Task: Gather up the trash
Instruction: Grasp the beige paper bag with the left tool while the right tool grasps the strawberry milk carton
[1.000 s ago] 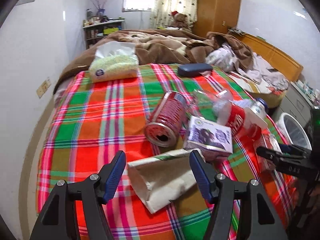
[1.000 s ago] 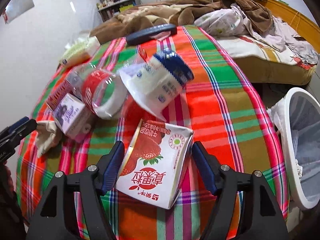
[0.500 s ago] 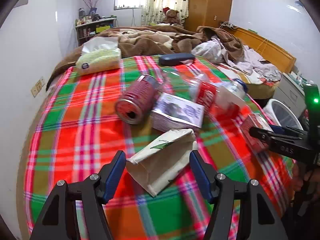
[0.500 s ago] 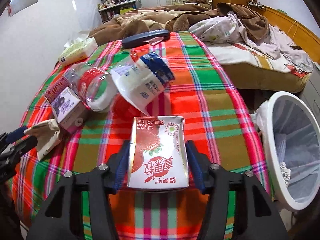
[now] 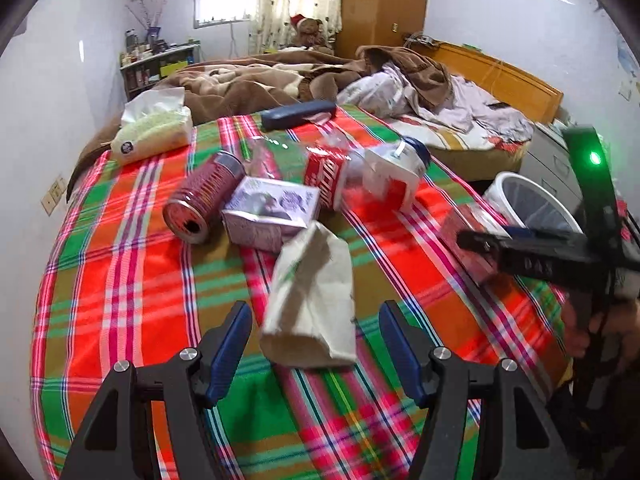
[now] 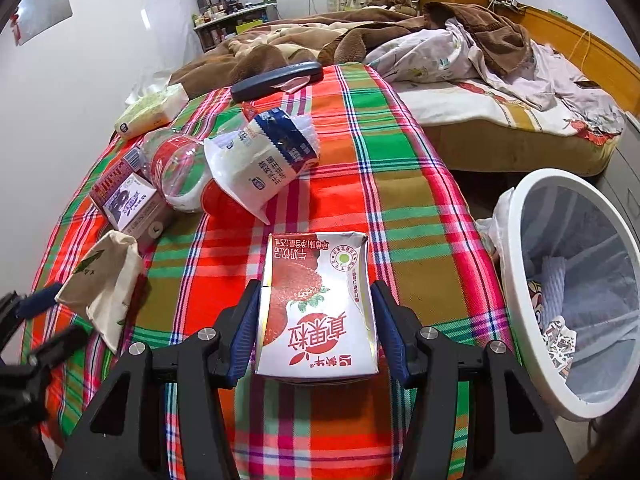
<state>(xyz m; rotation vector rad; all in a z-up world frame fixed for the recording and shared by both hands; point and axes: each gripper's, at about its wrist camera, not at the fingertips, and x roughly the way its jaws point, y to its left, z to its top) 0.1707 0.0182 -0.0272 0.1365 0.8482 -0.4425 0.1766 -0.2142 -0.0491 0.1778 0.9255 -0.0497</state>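
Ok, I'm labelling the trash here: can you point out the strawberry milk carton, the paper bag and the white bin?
strawberry milk carton (image 6: 318,304): right wrist view, printed front face.
paper bag (image 5: 312,296): left wrist view, middle of its flat side.
white bin (image 6: 516,216): right wrist view, near rim.

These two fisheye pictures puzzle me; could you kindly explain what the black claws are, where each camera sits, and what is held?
No robot here: a person carries a hand-held claw in each hand, with a camera on each looking along its fingers. The left view shows the left claw, its jaws opening around a crumpled paper bag without pressing it. The right view shows the right claw clamped on a strawberry milk carton. On the plaid cloth lie a red can, a purple carton, a plastic bottle and a white pouch. The white bin stands beside the table.
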